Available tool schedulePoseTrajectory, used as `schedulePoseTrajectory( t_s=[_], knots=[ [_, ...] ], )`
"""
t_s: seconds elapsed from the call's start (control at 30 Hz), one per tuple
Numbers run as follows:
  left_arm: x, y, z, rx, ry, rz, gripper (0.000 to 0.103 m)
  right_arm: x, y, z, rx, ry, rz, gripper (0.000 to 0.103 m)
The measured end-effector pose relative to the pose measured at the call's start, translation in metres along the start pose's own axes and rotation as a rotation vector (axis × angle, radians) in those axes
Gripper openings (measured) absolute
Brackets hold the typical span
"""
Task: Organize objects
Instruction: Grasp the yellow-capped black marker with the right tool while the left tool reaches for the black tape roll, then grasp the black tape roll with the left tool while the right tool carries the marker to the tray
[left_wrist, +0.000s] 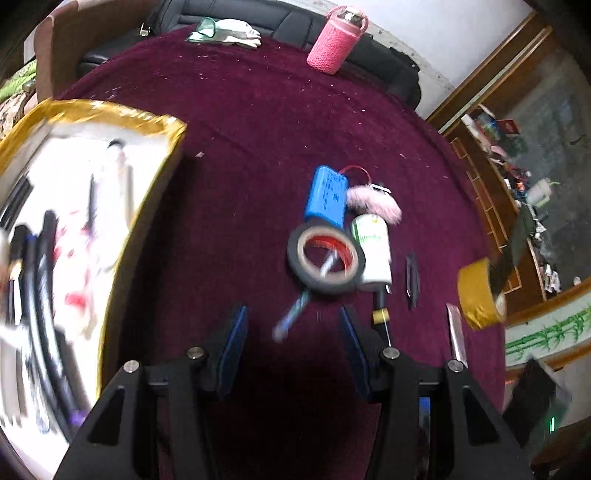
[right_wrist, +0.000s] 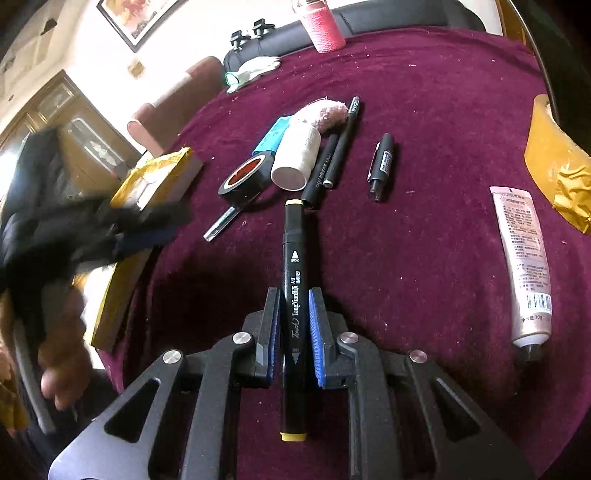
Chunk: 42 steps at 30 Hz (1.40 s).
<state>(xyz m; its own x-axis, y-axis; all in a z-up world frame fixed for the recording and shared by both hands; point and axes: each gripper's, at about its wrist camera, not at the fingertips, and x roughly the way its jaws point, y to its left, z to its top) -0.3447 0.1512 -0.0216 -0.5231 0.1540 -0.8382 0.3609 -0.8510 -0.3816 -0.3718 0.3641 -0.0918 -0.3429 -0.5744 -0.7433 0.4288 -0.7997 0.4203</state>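
Note:
My right gripper (right_wrist: 293, 310) is shut on a black art marker (right_wrist: 293, 280) with yellow ends, held lengthwise above the maroon cloth. My left gripper (left_wrist: 293, 325) is open with nothing held, and the cloth and a blurred pen (left_wrist: 291, 317) lie below its gap. Just ahead of it lie a black tape roll (left_wrist: 325, 258), a blue battery pack (left_wrist: 327, 195), a white cylinder (left_wrist: 375, 251) and a pink fluffy piece (left_wrist: 373, 201). A gold-rimmed box (left_wrist: 92, 110) with pens inside sits to its left. The right wrist view shows the left gripper (right_wrist: 110, 229) blurred over that box (right_wrist: 159, 177).
Loose black pens (right_wrist: 332, 158), a short black marker (right_wrist: 382, 166) and a pale tube (right_wrist: 526, 266) lie on the cloth. A gold foil piece (right_wrist: 554, 170) sits at the right edge. A pink bottle (left_wrist: 334, 40) and gloves (left_wrist: 229, 31) are at the far side. A hand (right_wrist: 62, 350) is at lower left.

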Motion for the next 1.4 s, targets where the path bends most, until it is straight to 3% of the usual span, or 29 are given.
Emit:
schedulePoseTrajectory(
  t_s=[0.07,0.23,0.3,0.33,0.37,0.43,0.63,0.77,0.93,1.03,1.27,1.4],
  knots=[
    [0.012,-0.003,0.013,-0.009,0.003,-0.005,0.050,0.000,0.000,0.000,-0.002,0.000,0.003,0.014],
    [0.040,-0.005,0.038,0.003,0.023,0.080,0.047,0.001,-0.002,0.001,0.004,0.001,0.016,0.014],
    [0.041,-0.009,0.040,0.035,0.011,0.089,0.036,0.001,-0.003,0.001,0.014,0.001,0.022,0.014],
    [0.042,-0.009,0.039,0.034,0.023,0.066,0.021,0.001,-0.004,0.001,0.017,0.001,0.027,0.014],
    [0.043,-0.011,0.037,0.042,0.036,0.054,0.015,0.002,-0.005,0.001,0.023,0.002,0.032,0.014],
    [0.043,-0.016,0.030,0.085,0.023,0.087,0.012,0.003,-0.006,0.003,0.029,0.004,0.040,0.014],
    [0.005,-0.008,-0.005,0.127,0.019,0.082,0.012,0.001,-0.007,0.001,0.041,0.005,0.050,0.014],
    [-0.037,0.005,-0.048,0.138,0.033,0.115,0.012,0.001,-0.007,0.001,0.049,0.006,0.056,0.014],
    [-0.047,0.000,-0.097,0.219,0.068,0.119,0.012,0.002,-0.002,0.002,0.005,0.004,0.014,0.015],
    [-0.039,0.001,-0.106,0.217,0.049,0.155,0.013,0.002,0.003,0.001,-0.023,0.004,-0.014,0.015],
    [-0.034,-0.001,-0.110,0.291,-0.031,0.154,0.014,-0.002,0.002,-0.003,-0.013,-0.008,-0.032,0.014],
    [-0.050,0.009,-0.114,0.224,-0.065,0.101,0.013,-0.006,0.004,-0.002,0.006,-0.033,-0.068,0.014]
  ],
)
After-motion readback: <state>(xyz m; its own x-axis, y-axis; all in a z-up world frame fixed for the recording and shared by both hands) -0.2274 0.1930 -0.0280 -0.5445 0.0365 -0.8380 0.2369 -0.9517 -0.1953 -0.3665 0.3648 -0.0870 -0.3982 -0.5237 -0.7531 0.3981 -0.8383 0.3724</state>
